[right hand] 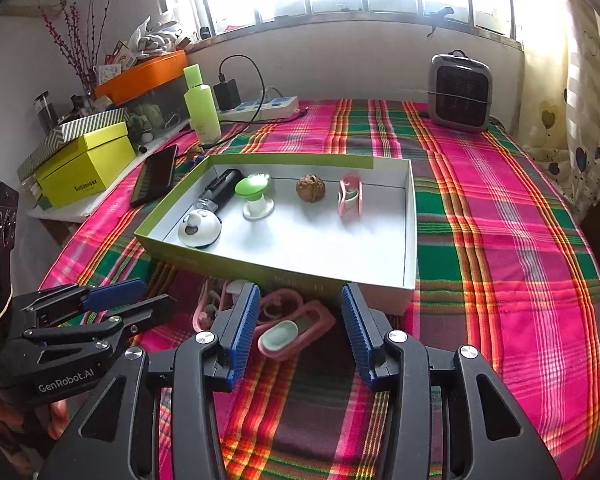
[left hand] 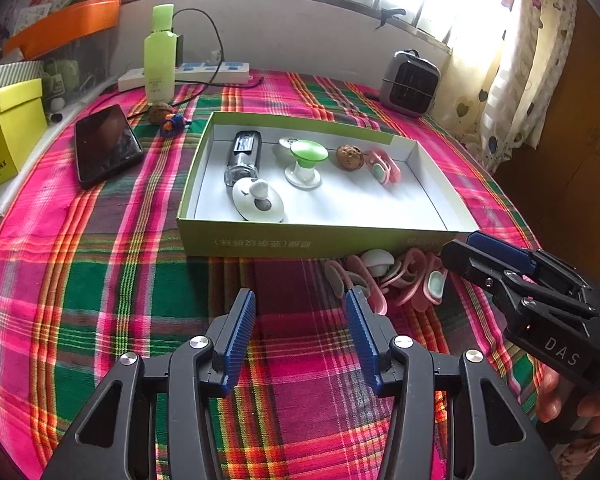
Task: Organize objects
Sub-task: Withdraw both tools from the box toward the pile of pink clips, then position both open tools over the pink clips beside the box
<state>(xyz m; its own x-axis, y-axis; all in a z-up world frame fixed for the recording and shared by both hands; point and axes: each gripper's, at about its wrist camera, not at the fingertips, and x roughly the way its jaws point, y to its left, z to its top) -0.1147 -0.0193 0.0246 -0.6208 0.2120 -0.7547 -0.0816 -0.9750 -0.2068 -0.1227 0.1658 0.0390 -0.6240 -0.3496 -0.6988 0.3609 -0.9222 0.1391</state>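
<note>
Just before the near wall of the green tray (right hand: pixel 410 220), on the plaid table (right hand: pixel 500 240): a loose heap of pink clips (right hand: pixel 296 328), waiting to be boxed. Right tongs (right hand: pixel 300 332) spread wide and empty, straddling the nearest clip without touching it. Left tongs (left hand: pixel 300 336) likewise spread, holding nothing, hovering beside the heap. Probably mid-sorting: next likely a short descent, a squeeze on that clip, then a lift over the wall. Inside the tray, counted: one pink clip (right hand: pixel 350 196), one walnut (right hand: pixel 310 188), one green-topped knob (right hand: pixel 254 196), one white knob (right hand: pixel 199 229), one dark bottle (right hand: pixel 220 188). Heap count unclear, several at least.
</note>
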